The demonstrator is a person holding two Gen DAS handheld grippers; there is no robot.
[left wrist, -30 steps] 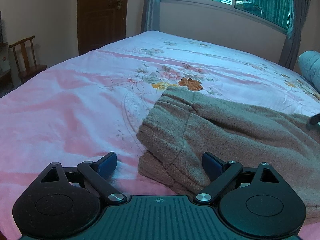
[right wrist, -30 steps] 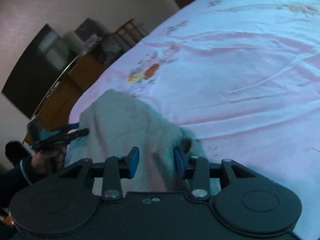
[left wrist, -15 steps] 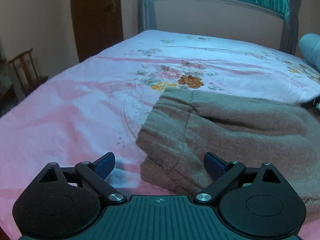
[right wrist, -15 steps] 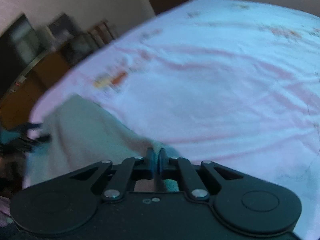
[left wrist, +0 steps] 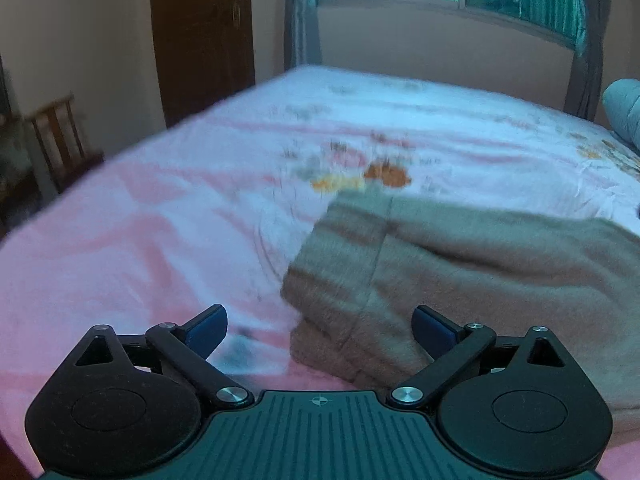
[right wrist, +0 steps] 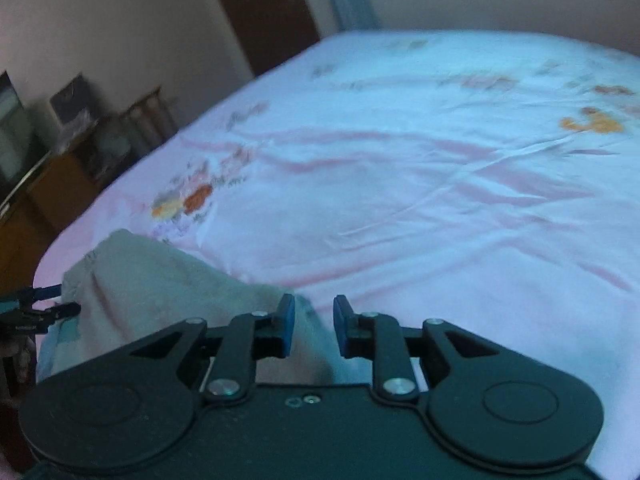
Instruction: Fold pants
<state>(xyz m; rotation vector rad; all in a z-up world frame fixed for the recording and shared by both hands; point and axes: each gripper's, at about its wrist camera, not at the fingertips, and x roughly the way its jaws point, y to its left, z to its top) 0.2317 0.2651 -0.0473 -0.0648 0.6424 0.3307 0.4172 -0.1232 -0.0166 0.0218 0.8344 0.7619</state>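
Note:
Folded grey-brown pants (left wrist: 460, 260) lie on the pink flowered bed sheet (left wrist: 160, 240). My left gripper (left wrist: 320, 328) stands wide open just above the pants' near left corner, its right pad over the cloth and its left pad over bare sheet. In the right wrist view the pants (right wrist: 160, 280) lie at the lower left. My right gripper (right wrist: 314, 328) hovers at their right edge with its jaws opening; the cloth edge lies low between the pads, which do not press on it. The left gripper (right wrist: 40, 308) shows at the pants' far left end.
The bed sheet (right wrist: 440, 200) stretches far beyond the pants. A wooden chair (left wrist: 60, 140) and a brown door (left wrist: 200, 40) stand left of the bed. A grey pillow (left wrist: 624, 112) lies at the right edge. A dark cabinet (right wrist: 40, 184) stands beside the bed.
My right gripper closed on the pants' edge half a second ago and has since parted its jaws and lifted. The left gripper stays wide open in nearly the same spot.

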